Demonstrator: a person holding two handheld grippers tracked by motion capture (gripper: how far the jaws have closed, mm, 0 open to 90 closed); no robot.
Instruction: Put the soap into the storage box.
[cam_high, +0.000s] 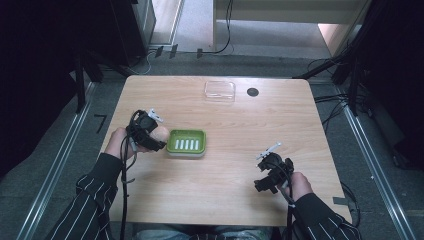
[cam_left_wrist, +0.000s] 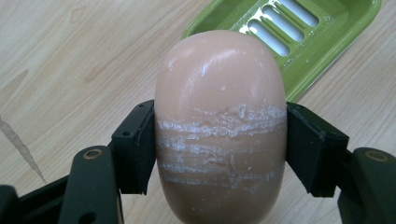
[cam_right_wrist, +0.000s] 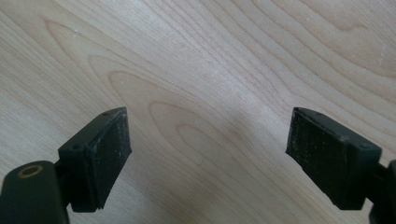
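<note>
A peach-coloured oval bar of soap (cam_left_wrist: 220, 126), scored with white scratch lines, is clamped between the two black jaws of my left gripper (cam_left_wrist: 220, 149). In the high view that left gripper (cam_high: 150, 134) hovers just left of a green slotted soap dish (cam_high: 186, 141), and the soap (cam_high: 161, 132) shows as a pale spot at its tip. The green dish (cam_left_wrist: 299, 42) lies beyond the soap, at the upper right of the left gripper view. My right gripper (cam_high: 266, 172) sits over bare wood at the table's front right, open, with nothing between its pads (cam_right_wrist: 109, 151).
A clear plastic lid or box (cam_high: 219, 90) rests near the table's far edge, with a small dark round spot (cam_high: 252, 92) beside it. Cables trail from both grippers toward the person's striped sleeves (cam_high: 95, 200). Dark stands and cables ring the table.
</note>
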